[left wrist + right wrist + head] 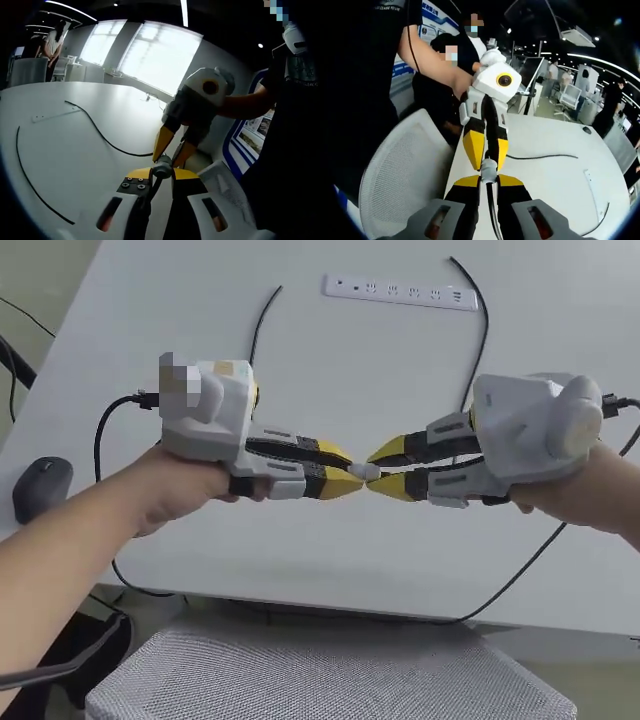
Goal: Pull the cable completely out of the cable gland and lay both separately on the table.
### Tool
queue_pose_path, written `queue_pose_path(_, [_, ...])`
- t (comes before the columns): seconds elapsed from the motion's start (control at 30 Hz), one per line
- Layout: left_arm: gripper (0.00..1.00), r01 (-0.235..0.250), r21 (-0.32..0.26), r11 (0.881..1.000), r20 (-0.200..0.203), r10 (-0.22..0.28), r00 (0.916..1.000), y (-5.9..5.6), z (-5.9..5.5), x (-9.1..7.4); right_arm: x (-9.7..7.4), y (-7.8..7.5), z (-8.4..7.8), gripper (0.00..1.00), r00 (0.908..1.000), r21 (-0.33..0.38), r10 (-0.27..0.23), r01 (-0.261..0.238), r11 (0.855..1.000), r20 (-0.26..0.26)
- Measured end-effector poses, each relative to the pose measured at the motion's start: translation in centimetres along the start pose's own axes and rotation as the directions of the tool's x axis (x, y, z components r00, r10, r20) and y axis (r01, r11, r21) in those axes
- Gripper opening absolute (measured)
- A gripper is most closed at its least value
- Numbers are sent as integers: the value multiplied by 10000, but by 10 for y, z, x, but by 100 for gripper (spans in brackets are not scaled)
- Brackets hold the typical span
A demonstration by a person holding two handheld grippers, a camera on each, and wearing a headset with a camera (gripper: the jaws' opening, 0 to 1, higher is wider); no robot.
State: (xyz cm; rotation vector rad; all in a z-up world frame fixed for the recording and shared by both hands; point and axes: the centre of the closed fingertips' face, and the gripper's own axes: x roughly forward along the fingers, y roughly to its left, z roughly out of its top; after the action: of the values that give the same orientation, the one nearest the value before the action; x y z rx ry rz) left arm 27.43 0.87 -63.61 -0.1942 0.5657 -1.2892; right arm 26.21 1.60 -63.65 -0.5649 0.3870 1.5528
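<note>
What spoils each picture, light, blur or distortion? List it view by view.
Head view: even soft light, sharp, but the pale cable gland barely stands out from the white table. Left gripper view: strong fisheye bend, windows blown out, left gripper in shade. Right gripper view: same bend, dim hall; right gripper and the cable in it look soft.

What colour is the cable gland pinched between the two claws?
The cable gland is light grey, nearly white, clearest in the right gripper view.
</note>
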Motion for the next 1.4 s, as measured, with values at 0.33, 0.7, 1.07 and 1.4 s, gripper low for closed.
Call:
queue_pose_path(0.33, [15, 27, 50, 10000, -4, -27, 10000, -2, 1, -1, -1, -4, 0, 8, 9998, 313, -10, 4, 9995, 182])
queue_pose_path(0.7, [15, 21, 423, 9991, -31, -20, 10000, -5, 1, 0, -9, -12, 8, 18, 9897, 3415, 171, -653, 9376, 1423])
queue_pose_path(1.07, [15, -65, 1105, 9939, -11, 67, 10000, -7, 1, -1, -20, -19, 8, 25, 9420, 6967, 1713, -3293, 6373, 2886])
queue_pose_path(1.4, [15, -78, 1240, 9923, 24, 76, 10000, -8, 3, -3, -9, -8, 3, 28, 9185, 7554, 2483, -3944, 5233, 3076])
